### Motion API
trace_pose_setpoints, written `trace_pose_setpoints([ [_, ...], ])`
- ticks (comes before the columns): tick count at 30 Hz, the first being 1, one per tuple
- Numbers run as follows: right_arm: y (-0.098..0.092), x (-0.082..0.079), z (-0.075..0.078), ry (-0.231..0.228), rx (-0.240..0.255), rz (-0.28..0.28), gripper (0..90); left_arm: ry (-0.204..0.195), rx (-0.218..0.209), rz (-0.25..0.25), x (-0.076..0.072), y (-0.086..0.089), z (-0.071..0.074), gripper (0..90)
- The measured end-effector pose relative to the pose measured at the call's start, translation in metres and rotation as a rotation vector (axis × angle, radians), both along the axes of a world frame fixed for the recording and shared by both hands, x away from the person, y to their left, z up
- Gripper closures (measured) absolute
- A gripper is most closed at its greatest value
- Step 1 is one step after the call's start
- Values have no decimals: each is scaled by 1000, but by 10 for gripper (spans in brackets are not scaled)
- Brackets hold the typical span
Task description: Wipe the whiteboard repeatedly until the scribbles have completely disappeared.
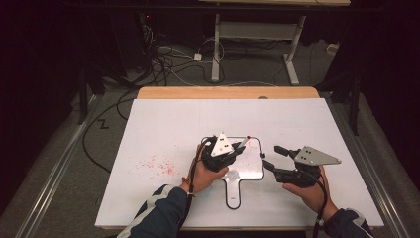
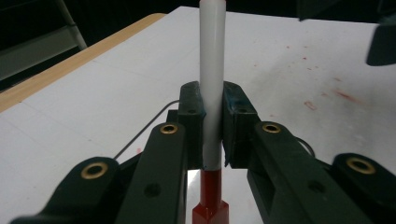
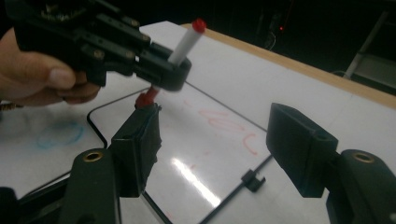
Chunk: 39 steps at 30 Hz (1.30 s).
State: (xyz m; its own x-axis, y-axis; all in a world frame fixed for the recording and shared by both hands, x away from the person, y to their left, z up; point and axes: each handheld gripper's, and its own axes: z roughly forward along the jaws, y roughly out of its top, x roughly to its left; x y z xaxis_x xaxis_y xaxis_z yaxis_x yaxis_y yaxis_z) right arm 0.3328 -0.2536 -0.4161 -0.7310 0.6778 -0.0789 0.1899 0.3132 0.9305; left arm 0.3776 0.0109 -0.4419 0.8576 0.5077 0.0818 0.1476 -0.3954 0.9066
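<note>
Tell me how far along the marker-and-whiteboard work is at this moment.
Done: the small whiteboard already carries faint red strokes, and red smears mark the white table. In hand: the left gripper is shut on the red marker, its uncapped tip near the board. The right gripper hangs open over the board, holding nothing. Left: whether more writing or wiping follows cannot be told; no cap is on the tip.

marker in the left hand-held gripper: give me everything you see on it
The marker is a slim white barrel, plastic by its look, with red at both ends. The left hand-held gripper is shut on its mid-barrel. It tilts over the small whiteboard, its lower red end near the faintly red-marked board; contact unclear.
</note>
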Motion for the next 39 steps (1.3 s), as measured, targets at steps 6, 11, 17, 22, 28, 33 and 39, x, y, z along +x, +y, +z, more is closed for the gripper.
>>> trace_pose_setpoints([
  [6, 23, 3, 3, -3, 25, 45, 391, 0, -15, -38, -11, -5, -1, 778],
  [11, 35, 9, 2, 21, 56, 63, 456, -8, -38, -63, -18, -7, 1, 778],
  [17, 36, 12, 2, 45, 86, 84, 554, -12, -30, -64, -19, -8, -1, 778],
  [22, 38, 11, 2, 45, 98, 91, 664, -6, -22, -65, -18, -10, -4, 778],
  [28, 38, 12, 0, 46, 94, 94, 711, -8, -20, -66, -19, -12, -4, 778],
  [33, 42, 13, -3, 42, 96, 100, 807, -3, -22, -72, -20, -13, -4, 778],
  [39, 43, 11, 0, 18, 88, 104, 813, -16, 27, -52, -21, -12, -2, 645],
])
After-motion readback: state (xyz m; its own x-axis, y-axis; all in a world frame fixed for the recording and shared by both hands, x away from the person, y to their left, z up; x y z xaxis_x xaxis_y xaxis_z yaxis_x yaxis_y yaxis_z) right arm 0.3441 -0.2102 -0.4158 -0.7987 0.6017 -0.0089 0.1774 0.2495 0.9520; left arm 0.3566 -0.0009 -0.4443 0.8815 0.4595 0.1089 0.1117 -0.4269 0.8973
